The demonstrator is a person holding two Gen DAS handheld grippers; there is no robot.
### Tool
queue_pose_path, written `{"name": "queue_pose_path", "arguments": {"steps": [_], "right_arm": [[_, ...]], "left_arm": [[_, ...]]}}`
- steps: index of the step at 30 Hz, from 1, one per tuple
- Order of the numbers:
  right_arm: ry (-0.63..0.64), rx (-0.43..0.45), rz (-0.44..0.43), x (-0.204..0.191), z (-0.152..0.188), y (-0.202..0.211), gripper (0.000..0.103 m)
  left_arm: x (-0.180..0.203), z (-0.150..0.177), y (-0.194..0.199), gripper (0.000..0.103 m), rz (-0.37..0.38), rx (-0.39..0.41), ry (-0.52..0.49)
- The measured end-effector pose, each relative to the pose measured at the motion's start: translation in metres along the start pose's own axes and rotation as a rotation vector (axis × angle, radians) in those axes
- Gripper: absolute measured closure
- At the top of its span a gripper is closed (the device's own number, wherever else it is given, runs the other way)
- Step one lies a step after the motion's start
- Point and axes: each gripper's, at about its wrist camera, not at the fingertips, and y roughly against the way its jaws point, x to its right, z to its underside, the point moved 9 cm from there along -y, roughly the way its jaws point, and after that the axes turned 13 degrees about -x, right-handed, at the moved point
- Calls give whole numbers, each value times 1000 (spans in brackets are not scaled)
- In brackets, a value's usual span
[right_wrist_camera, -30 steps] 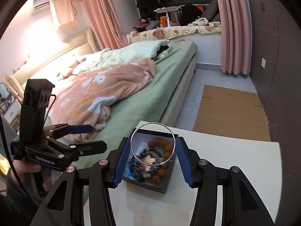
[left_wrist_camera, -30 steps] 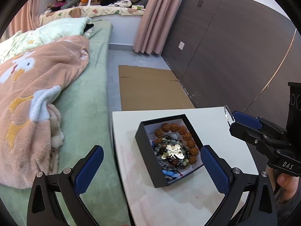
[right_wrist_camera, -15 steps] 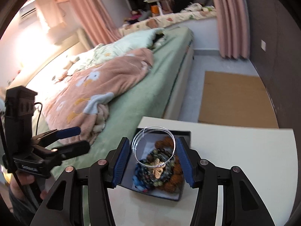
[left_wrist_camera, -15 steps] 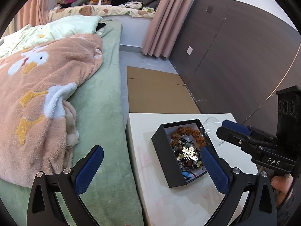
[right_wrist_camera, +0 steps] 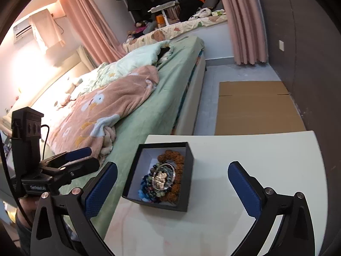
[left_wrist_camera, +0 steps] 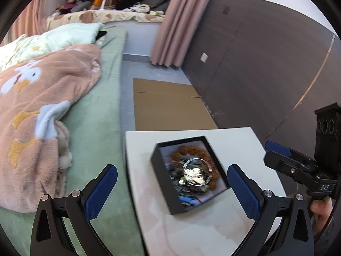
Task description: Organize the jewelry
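Observation:
A black open box (left_wrist_camera: 162, 175) (right_wrist_camera: 187, 183) sits on the white table (left_wrist_camera: 213, 230) (right_wrist_camera: 266, 170). It holds a pile of bead bracelets, a gold butterfly piece and a thin silver bangle (left_wrist_camera: 197, 171) (right_wrist_camera: 164, 176) lying on top. My left gripper (left_wrist_camera: 170, 192) is open and empty, near the box's front. My right gripper (right_wrist_camera: 172, 189) is open and empty above the box; it also shows at the right of the left wrist view (left_wrist_camera: 283, 155).
A bed (left_wrist_camera: 91, 111) with a green sheet and a pink blanket (left_wrist_camera: 38, 98) borders the table's left side. Flat cardboard (left_wrist_camera: 168, 106) lies on the floor beyond the table. A dark wall panel (left_wrist_camera: 255, 64) runs along the right.
My right gripper opened and let go of the silver bangle, which now lies in the box on the jewelry pile. The right gripper drew back. The left gripper stayed open.

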Motion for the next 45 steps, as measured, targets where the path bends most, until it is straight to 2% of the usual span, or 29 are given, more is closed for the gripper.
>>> {"name": "queue_pose_path", "arguments": {"steps": [4, 9, 13, 15, 20, 23, 28, 38, 45], "right_arm": [[-17, 33, 17, 5, 13, 23, 0], [-54, 70, 12, 10, 46, 58, 0], [-115, 113, 117, 24, 69, 91, 0], [-119, 134, 136, 26, 77, 109, 0], [-113, 162, 155, 20, 93, 145, 0], [-111, 169, 157, 14, 102, 159, 0], [-109, 197, 192, 5, 120, 186, 0], [-108, 242, 243, -12, 157, 223, 0], [-125, 253, 227, -17, 175, 237, 0]], "left_arm": [[16, 6, 19, 0, -19, 33, -26], [29, 21, 42, 0, -32, 60, -44], [41, 40, 61, 0, 1, 79, -25], [46, 46, 69, 0, 14, 82, -23], [62, 59, 100, 0, -41, 120, -48], [73, 68, 122, 0, -72, 160, -60], [87, 84, 143, 0, -88, 175, -80], [102, 111, 172, 0, -87, 201, -108], [113, 127, 182, 0, -66, 208, -137]]}}
